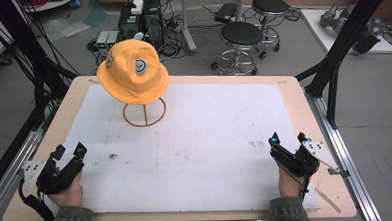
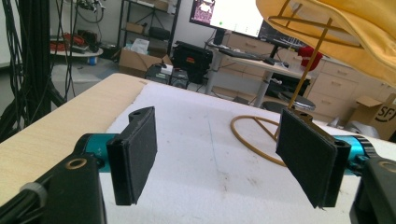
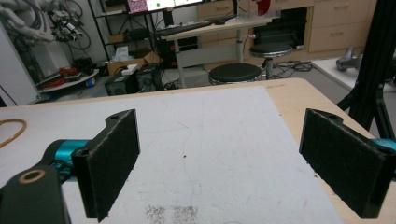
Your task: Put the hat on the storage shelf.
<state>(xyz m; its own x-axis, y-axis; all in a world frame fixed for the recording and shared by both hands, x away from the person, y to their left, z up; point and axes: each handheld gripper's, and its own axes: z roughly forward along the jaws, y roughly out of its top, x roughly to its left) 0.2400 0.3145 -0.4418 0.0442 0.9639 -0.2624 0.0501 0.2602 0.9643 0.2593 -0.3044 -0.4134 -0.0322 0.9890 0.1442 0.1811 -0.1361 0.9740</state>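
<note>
Your left gripper [image 1: 68, 152] and right gripper [image 1: 288, 138] both sit wide open, holding nothing, at the near table [image 1: 293, 93] corners. Yellow bucket hat [image 1: 132, 71] sits on its wire stand [image 1: 144, 114] (far left).

The letters "SF" stand in dark print on the cardboard box [image 2: 376, 117] at about three o'clock in the left gripper view; more of the mark may run off the edge. The round pale badge on the yellow hat [image 1: 132, 70], toward eleven o'clock on the table in the high view, carries a blurred emblem, not legible.
</note>
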